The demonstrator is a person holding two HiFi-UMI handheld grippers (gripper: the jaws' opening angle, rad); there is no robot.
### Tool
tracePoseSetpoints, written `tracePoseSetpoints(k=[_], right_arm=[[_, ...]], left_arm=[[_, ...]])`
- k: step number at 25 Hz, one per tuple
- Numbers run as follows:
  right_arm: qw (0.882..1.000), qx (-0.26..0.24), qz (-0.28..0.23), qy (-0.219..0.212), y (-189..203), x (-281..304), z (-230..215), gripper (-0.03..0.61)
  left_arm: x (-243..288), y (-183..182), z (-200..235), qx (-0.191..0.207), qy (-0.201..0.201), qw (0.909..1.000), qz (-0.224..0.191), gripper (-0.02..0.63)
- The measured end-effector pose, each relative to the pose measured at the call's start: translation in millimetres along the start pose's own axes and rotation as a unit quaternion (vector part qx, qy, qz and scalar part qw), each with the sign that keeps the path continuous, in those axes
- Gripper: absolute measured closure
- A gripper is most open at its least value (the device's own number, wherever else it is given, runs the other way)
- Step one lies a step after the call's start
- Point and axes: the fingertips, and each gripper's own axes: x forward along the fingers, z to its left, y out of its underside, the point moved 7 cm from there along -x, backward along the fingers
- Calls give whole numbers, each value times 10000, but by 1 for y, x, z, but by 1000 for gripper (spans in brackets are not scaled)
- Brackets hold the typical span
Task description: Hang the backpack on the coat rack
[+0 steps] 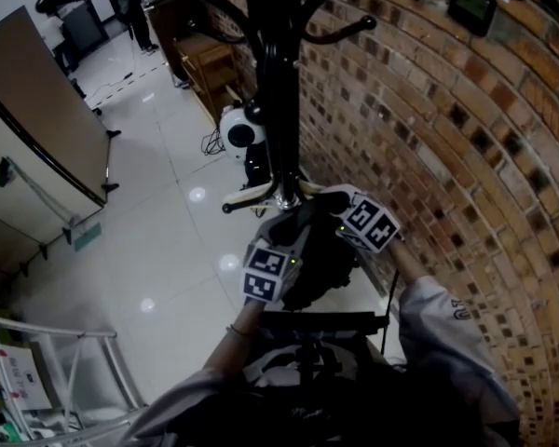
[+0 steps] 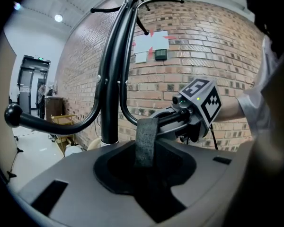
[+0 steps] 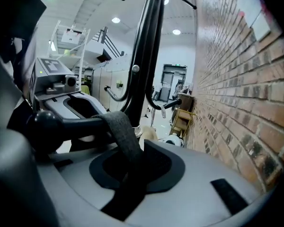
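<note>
The black coat rack [image 1: 278, 82] stands against the brick wall, its curved hooks spreading at the top. The dark backpack [image 1: 307, 352] hangs low in front of me, its grey strap [image 3: 118, 126] looped over a ball-tipped hook [image 3: 42, 124]. My left gripper [image 1: 301, 238] meets my right gripper [image 1: 324, 216] at that hook by the pole. In the left gripper view the strap [image 2: 146, 141] drops flat and unpinched between the jaws of my left gripper [image 2: 146, 169]. My right gripper [image 3: 132, 167] is shut on the strap, which narrows between its jaws.
The brick wall [image 1: 447, 156] runs close along the right. A wooden shelf [image 1: 205, 63] and a white round device [image 1: 240, 130] sit on the tiled floor behind the rack. A brown partition [image 1: 37, 110] stands left, a metal frame [image 1: 65, 371] at bottom left.
</note>
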Motion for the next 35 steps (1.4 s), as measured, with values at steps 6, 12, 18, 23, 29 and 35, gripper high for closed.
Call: tracePoseSetpoints(k=[6,12,18,23,29,35], right_arm=[[9994,148,-191,267,5,-2,2,494],[9973,414,-201,574,9,-9,9,492],[9922,922,-305,780,14,-23,12,428],[9861,1227,-267,1091,25,-50,20,426],[9548,2124,-697,1961,41,-90,48,433],[8980,2920,-1065,3114,49,-101,92,565]], left_arm=[[1,1,1,-66,120,9997,-181,476],[-9,-2,-3,264,167,9995,-59,469],[-23,-11,0,165,453,9986,-218,469],[-39,-20,-3,-27,803,9956,-480,469],[-44,-13,-1,-74,1225,9918,-357,545],[-51,0,4,-169,1474,9887,-217,592]])
